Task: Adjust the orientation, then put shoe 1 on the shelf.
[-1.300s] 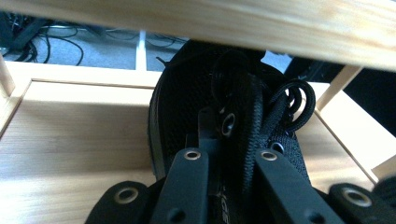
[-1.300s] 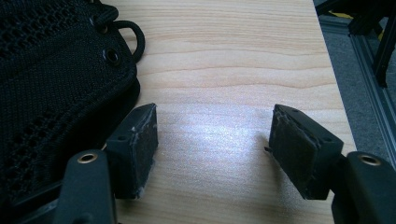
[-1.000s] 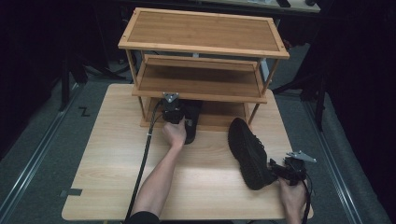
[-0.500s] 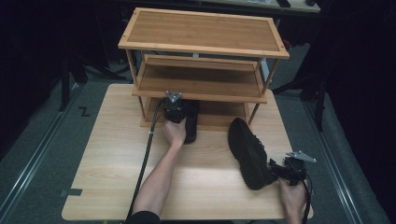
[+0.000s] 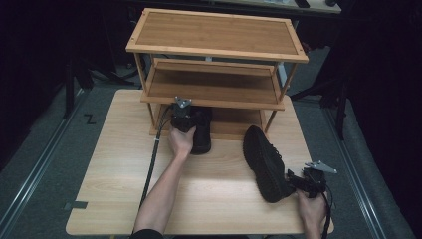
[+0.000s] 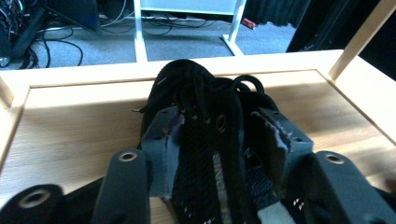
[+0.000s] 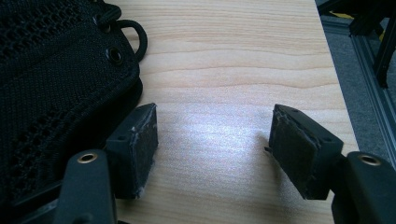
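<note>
The left gripper (image 5: 183, 115) sits at the heel of a black shoe (image 5: 200, 130) that lies on the bottom shelf of the wooden shoe rack (image 5: 217, 50), its long axis running front to back, toe pointing into the rack. The fingers (image 6: 161, 140) have just been opening; the left gripper view shows them parted on either side of the shoe's collar and laces, pads off the fabric. A second black shoe (image 5: 264, 162) lies on the table (image 5: 124, 164), toe toward the rack, slightly angled. The right gripper (image 5: 298, 183) rests beside its heel; the right gripper view shows its fingers (image 7: 140, 140) wide apart over bare wood, holding nothing.
</note>
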A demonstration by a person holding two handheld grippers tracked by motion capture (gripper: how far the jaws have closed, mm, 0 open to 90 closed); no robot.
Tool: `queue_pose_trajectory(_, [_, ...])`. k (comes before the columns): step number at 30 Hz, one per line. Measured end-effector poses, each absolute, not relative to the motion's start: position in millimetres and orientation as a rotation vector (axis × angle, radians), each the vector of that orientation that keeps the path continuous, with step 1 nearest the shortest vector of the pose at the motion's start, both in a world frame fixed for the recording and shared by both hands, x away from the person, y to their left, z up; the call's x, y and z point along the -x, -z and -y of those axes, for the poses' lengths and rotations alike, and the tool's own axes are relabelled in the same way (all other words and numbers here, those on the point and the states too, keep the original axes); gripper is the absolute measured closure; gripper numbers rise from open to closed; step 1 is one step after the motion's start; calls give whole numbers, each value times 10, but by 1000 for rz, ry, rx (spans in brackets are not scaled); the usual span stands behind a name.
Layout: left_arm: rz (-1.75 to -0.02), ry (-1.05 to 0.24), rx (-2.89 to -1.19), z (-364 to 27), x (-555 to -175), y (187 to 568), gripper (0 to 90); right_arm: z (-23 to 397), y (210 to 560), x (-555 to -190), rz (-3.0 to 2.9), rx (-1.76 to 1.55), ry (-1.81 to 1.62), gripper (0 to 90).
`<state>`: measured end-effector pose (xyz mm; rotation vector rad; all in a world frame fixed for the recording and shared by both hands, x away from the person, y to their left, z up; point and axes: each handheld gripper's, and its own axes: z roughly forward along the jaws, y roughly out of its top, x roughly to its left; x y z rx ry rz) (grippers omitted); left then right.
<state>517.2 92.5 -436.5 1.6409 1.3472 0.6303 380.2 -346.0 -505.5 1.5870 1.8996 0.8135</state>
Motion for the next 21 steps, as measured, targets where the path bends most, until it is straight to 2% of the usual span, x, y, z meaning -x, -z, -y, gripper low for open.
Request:
queue_pose_trajectory(7, [-1307,-643,-1663,-1028,-5059,4324,439,3458,5055,-3803,-1898,-1589,-814,327])
queue_pose_trajectory(21, [-1263,-634,-1704,-1286,-4760,4284,424,3457,5055,-3805,-1898,-1590,-813,327])
